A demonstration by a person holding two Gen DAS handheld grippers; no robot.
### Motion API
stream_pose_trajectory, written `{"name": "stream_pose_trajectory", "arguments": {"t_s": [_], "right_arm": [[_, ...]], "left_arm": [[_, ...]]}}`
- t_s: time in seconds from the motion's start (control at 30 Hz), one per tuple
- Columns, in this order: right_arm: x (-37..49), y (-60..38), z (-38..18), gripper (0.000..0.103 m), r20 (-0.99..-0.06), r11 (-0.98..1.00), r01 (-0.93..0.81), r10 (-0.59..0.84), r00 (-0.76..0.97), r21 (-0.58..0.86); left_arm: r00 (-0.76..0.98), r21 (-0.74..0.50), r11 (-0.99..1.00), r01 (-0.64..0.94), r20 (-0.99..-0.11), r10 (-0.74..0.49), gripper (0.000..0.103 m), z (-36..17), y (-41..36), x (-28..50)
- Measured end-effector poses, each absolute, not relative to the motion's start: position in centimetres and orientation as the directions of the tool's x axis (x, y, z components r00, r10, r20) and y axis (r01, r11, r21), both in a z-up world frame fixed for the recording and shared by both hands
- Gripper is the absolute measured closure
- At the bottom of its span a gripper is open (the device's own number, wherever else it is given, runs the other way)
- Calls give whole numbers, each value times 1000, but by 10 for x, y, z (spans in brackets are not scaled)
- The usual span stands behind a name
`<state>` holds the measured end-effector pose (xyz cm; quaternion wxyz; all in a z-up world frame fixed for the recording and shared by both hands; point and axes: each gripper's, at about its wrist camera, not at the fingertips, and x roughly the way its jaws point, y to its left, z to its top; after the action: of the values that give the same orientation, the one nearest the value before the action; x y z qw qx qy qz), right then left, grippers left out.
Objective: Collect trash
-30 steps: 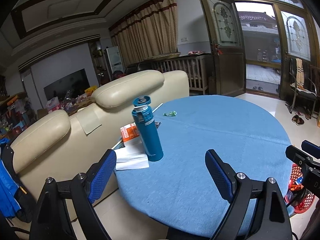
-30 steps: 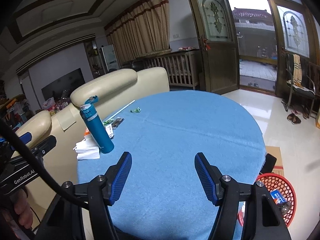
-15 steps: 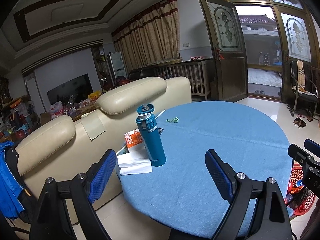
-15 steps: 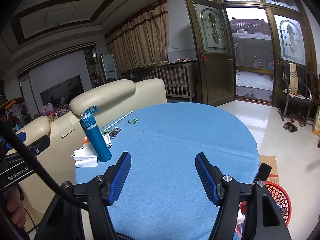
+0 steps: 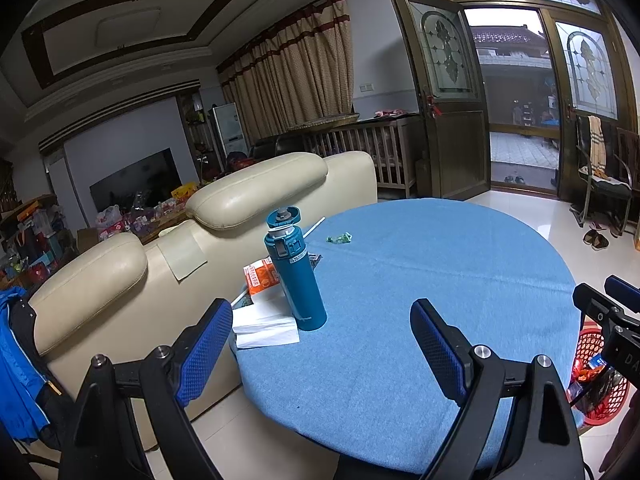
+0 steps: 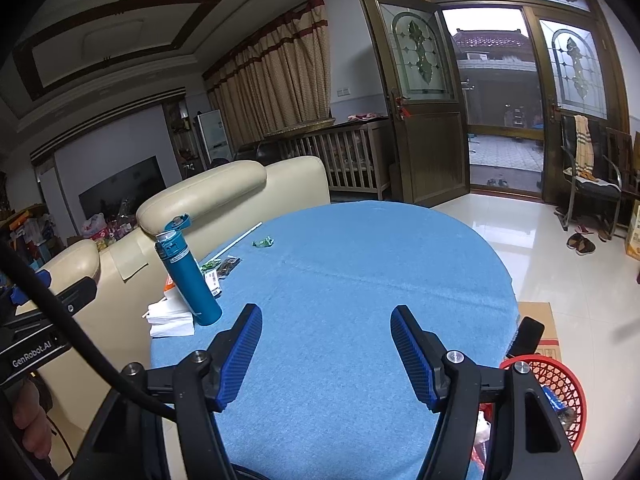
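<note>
Here, in the left wrist view, the left gripper (image 5: 322,346) hangs over the near edge of the round blue counter (image 5: 440,280), its 2 blue-padded fingers (image 5: 204,350) spread wide with nothing between them. Ahead and to the left stands a teal bottle (image 5: 298,276) with its flip lid up, upright on the cloth. Touching its base on the left lie folded white napkins (image 5: 264,326), and behind it an orange packet (image 5: 260,278). Farther back, near the far left rim, sits a small crumpled green wrapper (image 5: 339,238), with a thin white straw (image 5: 314,227) just beside it. A cream sofa (image 5: 160,256) backs against the counter. At the right edge a red basket (image 5: 596,364) holding scraps stands on the floor, partly hidden by part of the right gripper (image 5: 612,316).

In the right wrist view, the right gripper (image 6: 326,354) also hovers over the counter's (image 6: 360,280) near side, fingers (image 6: 412,356) parted about halfway and holding nothing. The green wrapper (image 6: 263,242) lies well ahead, left of centre, apart from the bottle (image 6: 190,276). Dark-printed packets (image 6: 224,266) lie flat just behind the bottle, and the napkins (image 6: 170,318) beside it. The red basket (image 6: 556,392) sits on the floor at lower right, next to a cardboard box (image 6: 540,328). The left gripper's body (image 6: 36,344) and a hand (image 6: 28,416) show at the left edge.
</note>
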<state>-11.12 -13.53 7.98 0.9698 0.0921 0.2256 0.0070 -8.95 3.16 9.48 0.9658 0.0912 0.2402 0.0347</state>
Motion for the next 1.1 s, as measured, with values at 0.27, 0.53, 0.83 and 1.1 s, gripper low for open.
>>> {"name": "stream_pose_trajectory", "arguments": {"t_s": [0.27, 0.53, 0.83, 1.1], "right_arm": [[-111, -134, 79, 32, -437, 983, 30, 52, 898, 180], [-111, -135, 78, 32, -439, 983, 31, 53, 897, 181], [-110, -136, 78, 32, -443, 982, 32, 55, 895, 185], [-109, -138, 77, 32, -447, 981, 37, 52, 893, 188]], "left_arm": [[880, 196, 980, -16, -464, 107, 12, 93, 32, -89], [879, 196, 980, -14, -464, 105, 12, 92, 32, -89], [877, 198, 980, -11, -468, 105, 12, 90, 31, -90], [875, 198, 980, -11, -472, 105, 12, 89, 32, -90]]}}
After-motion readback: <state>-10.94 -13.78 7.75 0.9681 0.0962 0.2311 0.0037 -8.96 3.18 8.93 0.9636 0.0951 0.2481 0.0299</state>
